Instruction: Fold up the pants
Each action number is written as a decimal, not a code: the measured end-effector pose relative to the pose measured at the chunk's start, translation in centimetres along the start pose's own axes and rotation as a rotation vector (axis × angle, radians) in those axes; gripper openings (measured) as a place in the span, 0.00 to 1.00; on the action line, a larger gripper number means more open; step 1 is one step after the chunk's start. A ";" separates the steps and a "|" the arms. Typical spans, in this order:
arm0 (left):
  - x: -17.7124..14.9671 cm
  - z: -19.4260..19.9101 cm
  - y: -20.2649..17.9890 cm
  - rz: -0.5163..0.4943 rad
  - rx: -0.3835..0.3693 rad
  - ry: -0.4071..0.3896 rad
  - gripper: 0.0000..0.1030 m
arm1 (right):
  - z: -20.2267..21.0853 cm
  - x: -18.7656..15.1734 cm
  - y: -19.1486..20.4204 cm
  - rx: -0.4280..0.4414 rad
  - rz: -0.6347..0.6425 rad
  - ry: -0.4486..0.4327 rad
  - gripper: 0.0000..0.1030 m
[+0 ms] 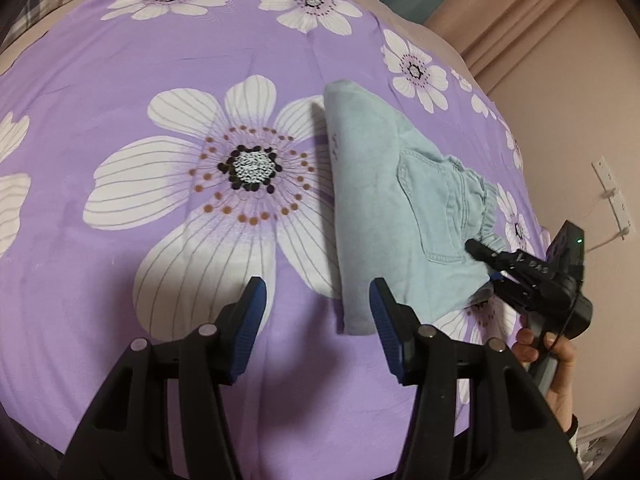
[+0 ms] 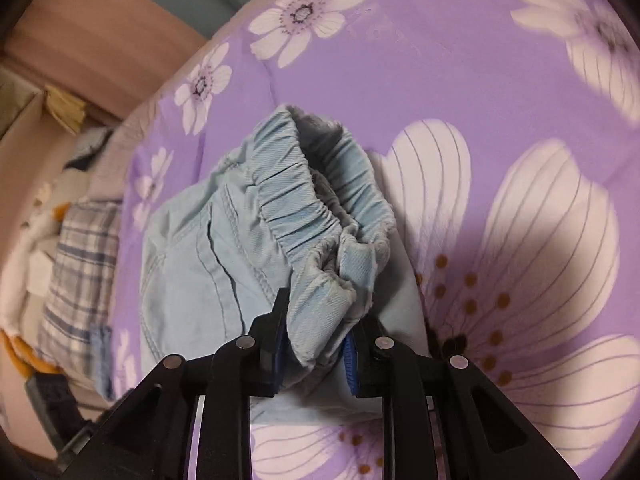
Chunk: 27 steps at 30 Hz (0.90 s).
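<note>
Light blue pants [image 1: 380, 200] lie folded into a long bundle on the purple flowered bedsheet [image 1: 120, 60], a back pocket facing up. My left gripper [image 1: 318, 284] hangs open over the sheet, its right pad beside the bundle's near corner, nothing between its fingers. At the right, my right gripper [image 1: 486, 262] pinches the gathered waistband end. The right wrist view shows the same grip: the elastic waistband [image 2: 304, 200] bunches up and my right gripper [image 2: 320, 320] is shut on a fold of it, lifted slightly off the rest of the pants [image 2: 192, 272].
A person's hand [image 1: 560, 356] holds the right gripper's handle. A plaid pillow [image 2: 80, 264] and other items lie beyond the bed's edge at the left. A pink wall with a socket strip [image 1: 612, 200] stands to the right of the bed.
</note>
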<state>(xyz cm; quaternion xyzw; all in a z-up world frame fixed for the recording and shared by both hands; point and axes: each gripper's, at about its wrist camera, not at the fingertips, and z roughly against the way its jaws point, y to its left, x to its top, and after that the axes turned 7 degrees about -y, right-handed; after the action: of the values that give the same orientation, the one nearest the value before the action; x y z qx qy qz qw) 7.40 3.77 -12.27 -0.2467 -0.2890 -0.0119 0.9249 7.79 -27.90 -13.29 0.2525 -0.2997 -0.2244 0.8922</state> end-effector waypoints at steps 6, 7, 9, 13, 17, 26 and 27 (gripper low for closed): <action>1.0 -1.2 0.3 -0.046 0.041 0.014 0.52 | 3.2 0.3 0.8 -0.085 0.123 -0.060 0.46; 1.3 -1.6 0.4 -0.043 0.040 0.017 0.52 | 4.3 0.0 1.5 -0.168 0.207 -0.112 0.53; 1.7 -2.0 0.6 -0.037 0.034 0.020 0.52 | 5.9 -1.0 3.2 -0.243 0.320 -0.199 0.54; 3.0 -2.7 0.8 0.016 -0.030 0.023 0.52 | 7.8 -3.2 6.3 -0.221 0.498 -0.306 0.54; 3.9 -2.9 0.8 0.061 -0.055 0.022 0.52 | 6.2 -5.3 10.6 -0.025 0.610 -0.264 0.52; 7.3 -6.2 0.9 0.165 -0.267 0.067 0.50 | -0.4 -8.1 16.5 0.146 0.754 -0.107 0.21; 7.7 -7.0 1.1 0.191 -0.308 0.090 0.50 | -0.9 -8.2 16.7 0.149 0.762 -0.100 0.21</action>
<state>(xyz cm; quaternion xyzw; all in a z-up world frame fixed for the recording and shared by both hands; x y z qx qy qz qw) 17.66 2.42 -13.58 -0.4110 -0.2173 0.0206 0.8851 6.67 -10.21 -7.62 0.1762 -0.4305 0.1334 0.8751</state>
